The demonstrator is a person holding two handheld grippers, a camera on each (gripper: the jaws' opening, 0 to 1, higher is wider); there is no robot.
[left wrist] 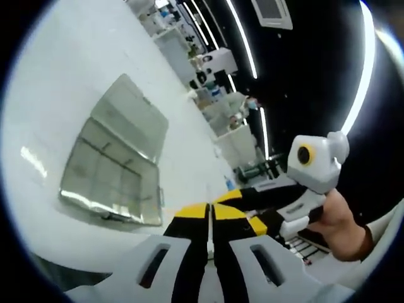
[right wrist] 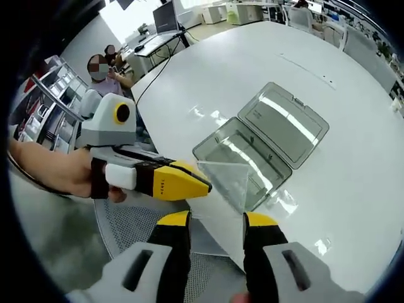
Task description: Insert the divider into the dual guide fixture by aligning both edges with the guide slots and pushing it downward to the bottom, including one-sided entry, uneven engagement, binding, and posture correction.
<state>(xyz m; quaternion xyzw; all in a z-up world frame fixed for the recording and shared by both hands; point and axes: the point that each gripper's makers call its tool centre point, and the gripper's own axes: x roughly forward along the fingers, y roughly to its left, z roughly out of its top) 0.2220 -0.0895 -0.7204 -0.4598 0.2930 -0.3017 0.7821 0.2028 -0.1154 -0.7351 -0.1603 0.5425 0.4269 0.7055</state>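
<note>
The divider (right wrist: 226, 180) is a thin clear plate, and my left gripper (right wrist: 201, 184) is shut on its edge, holding it in the air just in front of the fixture. The left gripper view shows the plate edge-on as a pale line (left wrist: 209, 235) between the shut yellow tips of my left gripper (left wrist: 211, 212). The fixture is a clear plastic box (right wrist: 235, 146) (left wrist: 110, 173) with its hinged lid (right wrist: 285, 121) laid open on the white table. My right gripper (right wrist: 218, 221) is open just under the divider's lower edge, with nothing held. It enters the left gripper view from the right (left wrist: 249, 209).
The white table (right wrist: 353, 189) runs wide beyond the box, and its near edge lies under the grippers. A grey mesh surface (right wrist: 136, 221) sits below that edge. A person (right wrist: 107, 72) sits at a desk with monitors at the back left. Shelves (right wrist: 53, 88) stand nearby.
</note>
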